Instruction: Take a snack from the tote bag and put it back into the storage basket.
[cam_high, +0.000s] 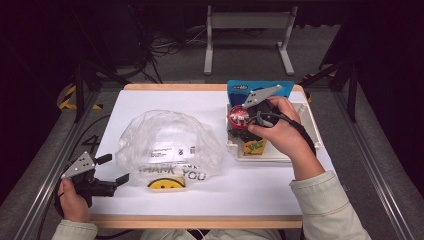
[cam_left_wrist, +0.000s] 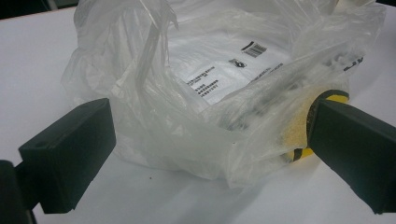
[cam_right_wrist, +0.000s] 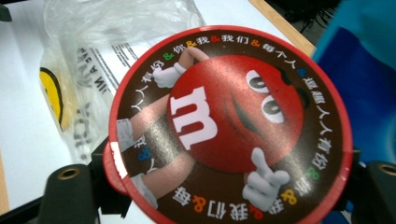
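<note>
Gripping a round candy tub (cam_right_wrist: 229, 126) by its sides, the right claw (cam_high: 243, 120) is holding it over the white tray (cam_high: 310, 131) at about 2 o'clock on the tabletop (cam_high: 260, 185). The left claw (cam_high: 114, 169) is sitting at 8 o'clock, jaws wide, one at each side of the clear plastic bag's (cam_high: 167, 142) near edge, pinching nothing.

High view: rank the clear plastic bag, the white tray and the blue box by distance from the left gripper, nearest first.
1. Clear plastic bag: right beside the left gripper, mid-table, left of centre.
2. White tray: across the table at the right, under the right hand.
3. Blue box: behind the tray, at the table's far edge, a little farther off.
</note>
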